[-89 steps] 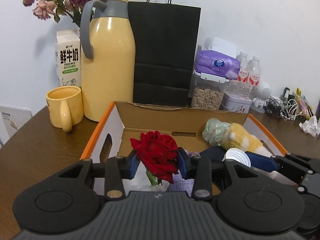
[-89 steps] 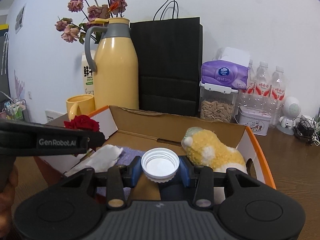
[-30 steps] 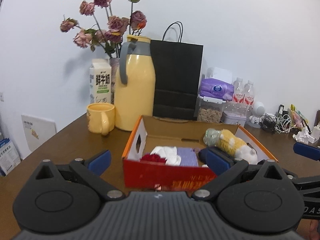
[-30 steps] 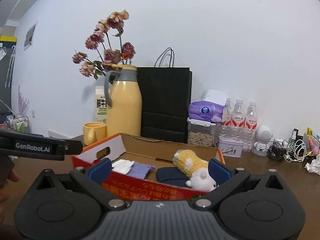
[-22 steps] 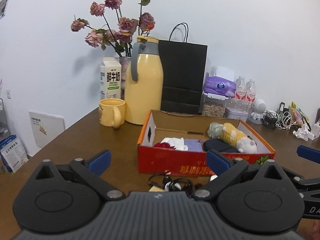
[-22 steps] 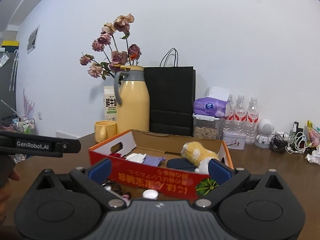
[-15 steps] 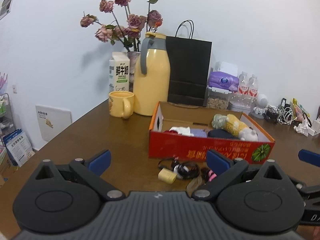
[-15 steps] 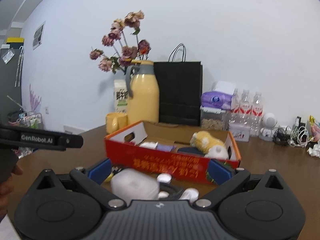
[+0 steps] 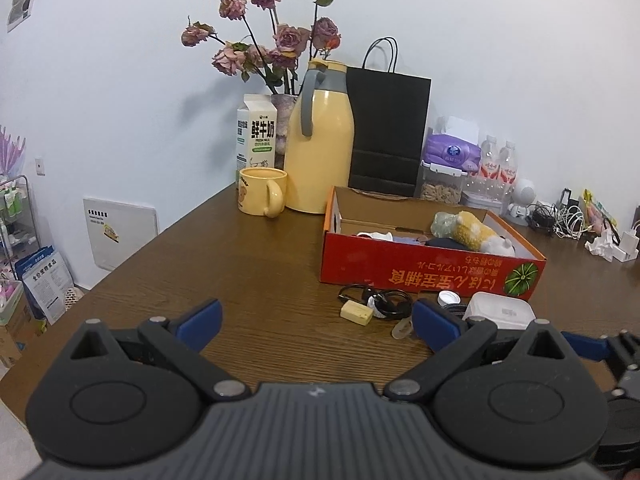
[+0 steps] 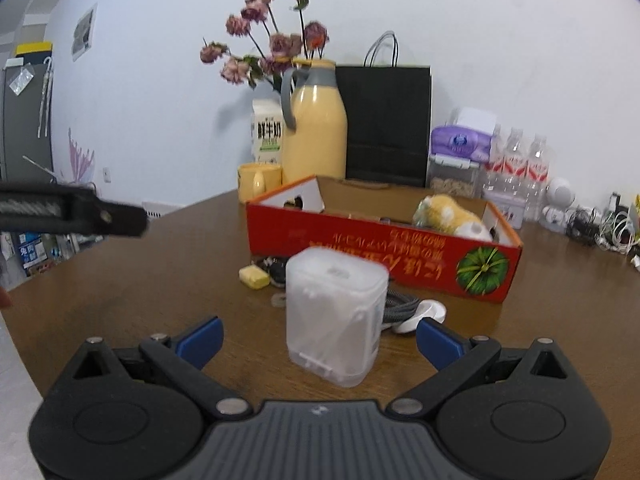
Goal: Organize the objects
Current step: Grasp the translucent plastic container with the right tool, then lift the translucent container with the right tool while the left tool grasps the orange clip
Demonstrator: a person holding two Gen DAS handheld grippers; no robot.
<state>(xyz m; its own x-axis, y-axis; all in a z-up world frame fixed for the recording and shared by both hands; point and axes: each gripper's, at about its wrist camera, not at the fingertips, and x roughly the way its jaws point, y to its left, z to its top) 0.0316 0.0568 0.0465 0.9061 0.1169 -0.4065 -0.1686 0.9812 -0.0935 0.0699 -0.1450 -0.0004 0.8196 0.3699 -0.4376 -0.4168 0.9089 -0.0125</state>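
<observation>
Both hand-held grippers, left (image 9: 314, 322) and right (image 10: 318, 340), have backed off the box (image 10: 376, 246), jaws wide, empty. We judge the plastic case (image 10: 334, 316), on the table (image 10: 180, 276) before us, light, stiff, slippery: grip its flat sides.

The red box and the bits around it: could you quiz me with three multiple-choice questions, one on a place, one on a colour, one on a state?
1. Where is the plush toy?
A. Inside the red box
B. On the table
C. In the black bag

2. What colour is the mug?
A. Blue
B. Yellow
C. White

3. How is the right hand-held gripper?
A. Shut on the clear plastic box
B. Open, holding nothing
C. Shut on a bottle cap

Answers: A, it lies within the walls; B, like the jug behind it; B, its jaws are spread apart.
</observation>
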